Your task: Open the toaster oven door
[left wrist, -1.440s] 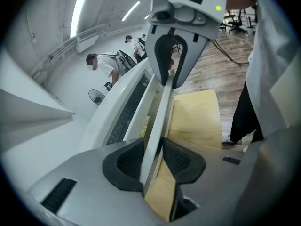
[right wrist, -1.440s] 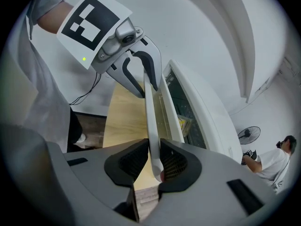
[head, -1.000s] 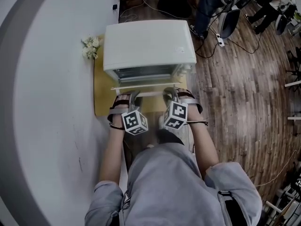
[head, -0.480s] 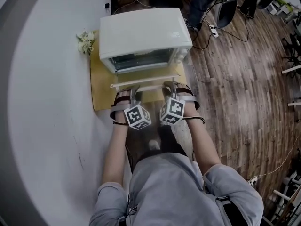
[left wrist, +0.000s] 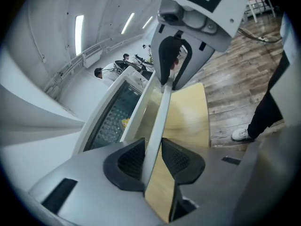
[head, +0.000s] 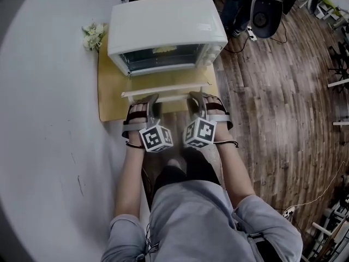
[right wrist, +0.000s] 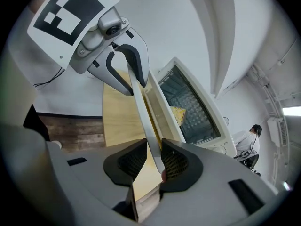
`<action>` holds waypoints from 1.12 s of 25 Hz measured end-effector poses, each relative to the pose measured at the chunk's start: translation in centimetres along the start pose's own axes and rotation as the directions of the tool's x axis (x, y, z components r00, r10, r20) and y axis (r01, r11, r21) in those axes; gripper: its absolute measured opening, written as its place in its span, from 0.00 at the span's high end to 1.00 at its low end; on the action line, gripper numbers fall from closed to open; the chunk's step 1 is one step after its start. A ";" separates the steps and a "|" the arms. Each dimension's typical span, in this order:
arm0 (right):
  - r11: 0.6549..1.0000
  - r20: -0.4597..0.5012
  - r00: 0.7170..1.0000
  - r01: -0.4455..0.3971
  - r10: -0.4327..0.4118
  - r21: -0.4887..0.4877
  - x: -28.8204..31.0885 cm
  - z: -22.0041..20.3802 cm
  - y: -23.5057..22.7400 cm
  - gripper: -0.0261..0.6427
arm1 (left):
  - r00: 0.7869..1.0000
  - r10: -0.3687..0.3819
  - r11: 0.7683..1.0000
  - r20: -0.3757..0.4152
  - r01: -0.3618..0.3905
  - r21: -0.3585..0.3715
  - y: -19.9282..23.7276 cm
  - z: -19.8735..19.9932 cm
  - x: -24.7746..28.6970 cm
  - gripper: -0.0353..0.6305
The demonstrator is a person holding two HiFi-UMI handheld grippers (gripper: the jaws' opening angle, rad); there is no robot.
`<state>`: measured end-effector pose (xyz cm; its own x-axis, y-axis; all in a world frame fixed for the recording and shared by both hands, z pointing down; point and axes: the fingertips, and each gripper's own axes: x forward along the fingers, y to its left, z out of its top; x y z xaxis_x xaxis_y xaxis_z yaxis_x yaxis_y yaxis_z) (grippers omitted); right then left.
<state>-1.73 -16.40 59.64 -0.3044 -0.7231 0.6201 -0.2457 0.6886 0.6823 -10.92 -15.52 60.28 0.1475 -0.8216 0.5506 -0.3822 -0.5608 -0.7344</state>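
Note:
A white toaster oven stands on a wooden board. Its glass door hangs partly open and tilts toward me, and a yellow piece of food lies on the rack inside. My left gripper is shut on the left part of the white door handle. In the left gripper view the handle runs between the pads. My right gripper holds the handle's right part; its jaws have just been opening slightly, with the handle still pinched between them.
A small bunch of white flowers lies left of the oven on the white table. The table's edge runs just right of the board, with wooden floor below. People and a chair are beyond the oven.
The door has swung further out and down from the oven front. Both grippers came toward me and lower with the handle, and the oven's inside shows more.

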 end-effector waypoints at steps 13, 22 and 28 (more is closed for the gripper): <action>0.998 0.088 0.994 0.066 -0.065 -0.011 0.3 -1.6 4.4 0.83 | 0.997 0.073 0.997 -0.020 -0.073 0.010 -4.3 -1.6 0.2 0.79; 0.994 0.120 0.987 0.112 -0.110 -0.013 1.0 -2.5 6.3 0.83 | 0.994 0.108 0.994 -0.001 -0.108 0.003 -6.4 -2.3 0.7 0.79; 0.991 0.130 0.983 0.133 -0.130 -0.019 1.7 -3.3 8.1 0.83 | 0.993 0.121 0.993 0.017 -0.121 0.003 -8.2 -3.1 1.2 0.79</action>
<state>-1.24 -12.19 67.51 -0.3866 -0.7929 0.4709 -0.2667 0.5849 0.7660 -10.46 -11.57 68.20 0.1156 -0.8848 0.4513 -0.3948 -0.4579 -0.7965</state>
